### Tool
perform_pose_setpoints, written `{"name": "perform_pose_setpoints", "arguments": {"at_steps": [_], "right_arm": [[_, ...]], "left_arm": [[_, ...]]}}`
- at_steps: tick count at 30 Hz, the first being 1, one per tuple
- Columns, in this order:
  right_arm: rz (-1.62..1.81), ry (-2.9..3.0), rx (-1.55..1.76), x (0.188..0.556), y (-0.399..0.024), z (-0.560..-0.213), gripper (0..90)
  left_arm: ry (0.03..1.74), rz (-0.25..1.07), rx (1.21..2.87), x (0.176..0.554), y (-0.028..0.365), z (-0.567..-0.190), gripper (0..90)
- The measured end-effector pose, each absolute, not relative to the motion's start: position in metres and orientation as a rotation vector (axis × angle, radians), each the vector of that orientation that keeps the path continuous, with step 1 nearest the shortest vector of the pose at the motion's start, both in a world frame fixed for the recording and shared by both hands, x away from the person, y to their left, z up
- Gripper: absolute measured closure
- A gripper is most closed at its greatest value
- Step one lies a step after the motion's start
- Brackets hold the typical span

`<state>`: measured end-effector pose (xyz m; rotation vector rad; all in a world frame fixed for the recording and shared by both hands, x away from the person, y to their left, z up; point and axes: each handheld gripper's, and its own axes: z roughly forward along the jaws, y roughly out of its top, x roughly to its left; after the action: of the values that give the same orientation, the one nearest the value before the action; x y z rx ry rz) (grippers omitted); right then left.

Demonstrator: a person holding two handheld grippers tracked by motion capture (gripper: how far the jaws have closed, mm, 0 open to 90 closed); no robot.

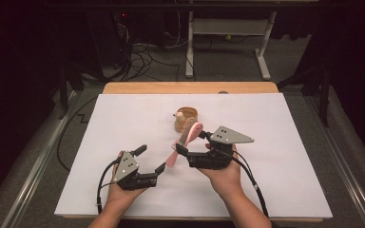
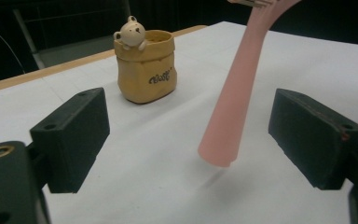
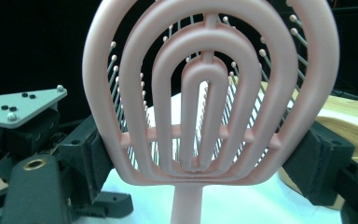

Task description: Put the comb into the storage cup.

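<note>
Nearest, the left gripper [image 1: 151, 160] stands with jaws spread clear of the pink hairbrush [image 1: 185, 140], whose head the right gripper [image 1: 192, 148] clamps just near of the bear pot [image 1: 186, 118], so its free handle could swing or slip

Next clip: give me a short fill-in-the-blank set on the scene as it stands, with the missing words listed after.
1. The right gripper is clamped on the head of a pink vented plastic ____.
2. The left gripper has its jaws ____, the pink handle between them untouched.
3. On the rim of the tan sack-shaped ceramic pot sits a small ____ figure.
4. The pot stands on a ____ table cover.

Missing words: hairbrush; open; bear; white
</note>
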<state>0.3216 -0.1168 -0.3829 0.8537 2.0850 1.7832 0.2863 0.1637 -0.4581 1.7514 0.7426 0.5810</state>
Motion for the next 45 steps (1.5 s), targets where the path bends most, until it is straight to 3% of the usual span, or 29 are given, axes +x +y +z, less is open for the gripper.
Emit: {"name": "perform_pose_setpoints", "arguments": {"at_steps": [45], "right_arm": [[1.69, 2.004, 0.902, 0.32, -0.169, -0.378, 20.2]], "left_arm": [[0.833, 0.569, 1.755, 0.293, 0.198, -0.463, 1.6]]}}
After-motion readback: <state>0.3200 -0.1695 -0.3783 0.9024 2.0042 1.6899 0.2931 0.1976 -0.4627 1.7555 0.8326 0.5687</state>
